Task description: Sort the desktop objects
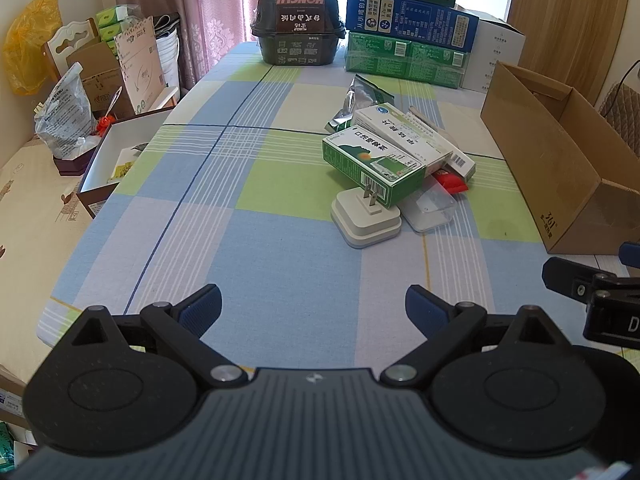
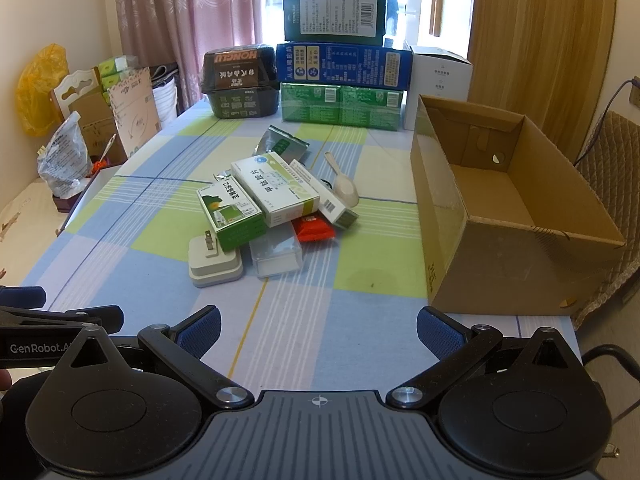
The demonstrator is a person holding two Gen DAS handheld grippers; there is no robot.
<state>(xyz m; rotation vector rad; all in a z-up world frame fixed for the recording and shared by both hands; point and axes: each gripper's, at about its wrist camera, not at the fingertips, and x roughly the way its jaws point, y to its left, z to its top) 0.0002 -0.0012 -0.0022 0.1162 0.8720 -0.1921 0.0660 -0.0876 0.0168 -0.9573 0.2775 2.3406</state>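
Note:
A small heap lies mid-table: a green medicine box point(image 1: 372, 165) point(image 2: 231, 215) leaning on a white plug adapter point(image 1: 366, 222) point(image 2: 215, 265), a white medicine box point(image 1: 404, 136) point(image 2: 276, 187), a clear plastic case point(image 2: 276, 254), a red packet point(image 2: 314, 229), a silver-green pouch point(image 2: 282, 144) and a white scoop point(image 2: 344, 186). An open cardboard box point(image 2: 516, 216) point(image 1: 556, 160), with nothing inside, stands to the right of the heap. My left gripper point(image 1: 313, 310) is open over the near cloth, short of the heap. My right gripper point(image 2: 319, 330) is open too, beside the box's near corner.
Stacked cartons point(image 2: 344, 66) and a black food tub point(image 2: 240, 80) line the far edge of the checked tablecloth point(image 2: 160, 216). Off the left edge sit an open white box point(image 1: 116, 152), bags and cardboard. A padded chair point(image 2: 612, 148) stands behind the cardboard box.

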